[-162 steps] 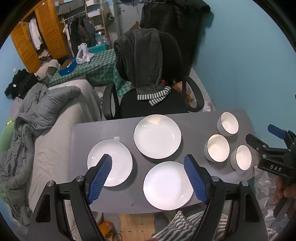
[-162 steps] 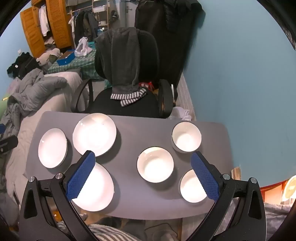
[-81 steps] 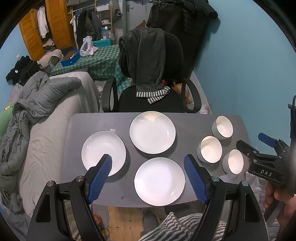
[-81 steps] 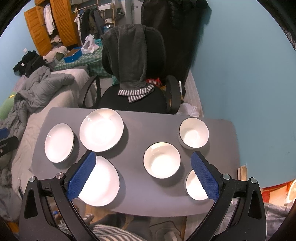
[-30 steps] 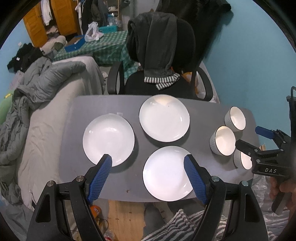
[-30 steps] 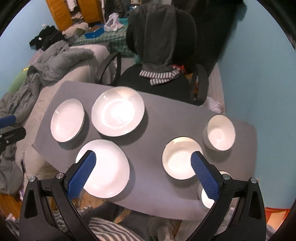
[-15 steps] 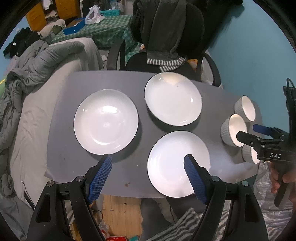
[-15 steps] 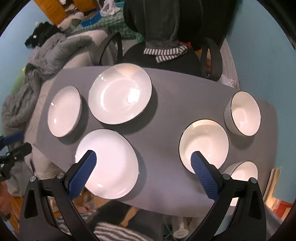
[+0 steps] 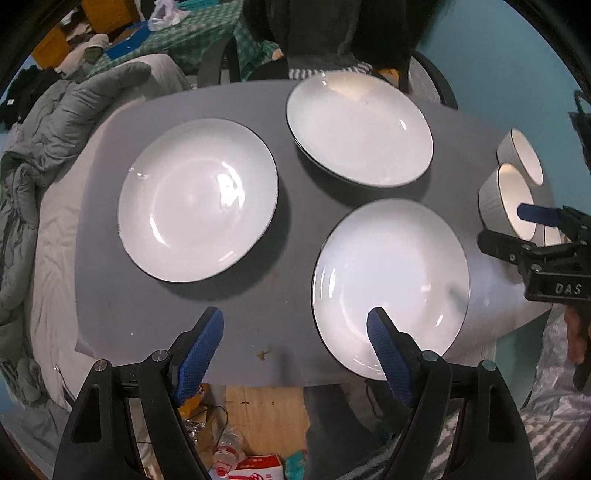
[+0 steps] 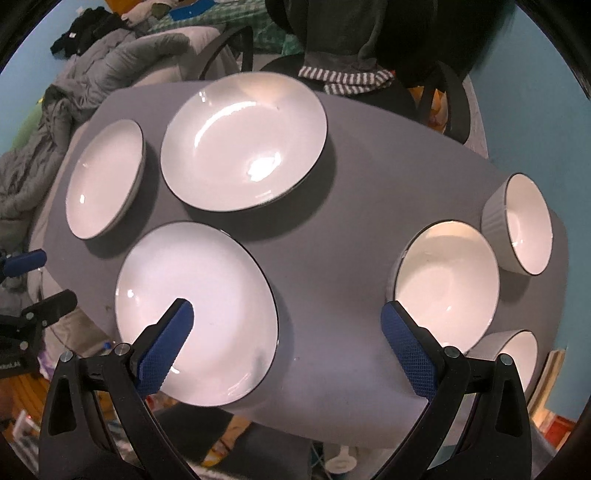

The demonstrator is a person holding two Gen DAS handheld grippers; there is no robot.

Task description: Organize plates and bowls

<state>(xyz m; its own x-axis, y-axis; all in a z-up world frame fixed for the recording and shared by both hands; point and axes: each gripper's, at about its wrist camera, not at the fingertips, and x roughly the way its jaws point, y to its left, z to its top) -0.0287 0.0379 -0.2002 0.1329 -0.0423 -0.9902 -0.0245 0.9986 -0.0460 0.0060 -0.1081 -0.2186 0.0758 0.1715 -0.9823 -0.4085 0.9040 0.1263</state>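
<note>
Both grippers, left (image 9: 295, 347) and right (image 10: 284, 338), jaws wide, empty, now lower and nearer than before over table (image 9: 280, 236); three plates (image 9: 197, 199), three bowls (image 10: 445, 280) lying separate, unstacked; first grab likely imminent.

You look down on a grey table (image 9: 288, 229) that stands against a blue wall (image 9: 509, 62) on its right side. Behind the far edge of the table you see a black office chair (image 10: 332, 44) with dark clothes and a striped cloth (image 10: 347, 79) hanging over it. At the left edge a bed carries a crumpled grey blanket (image 9: 55, 122). Further back there is a green checked cloth (image 9: 199, 29) with a blue box (image 9: 129, 50) on it, and orange wooden doors (image 9: 99, 9) in the far left corner. Under the near edge the floor is wooden (image 9: 262, 410), with small litter on it. Bright lamp light reflects on the table top.
</note>
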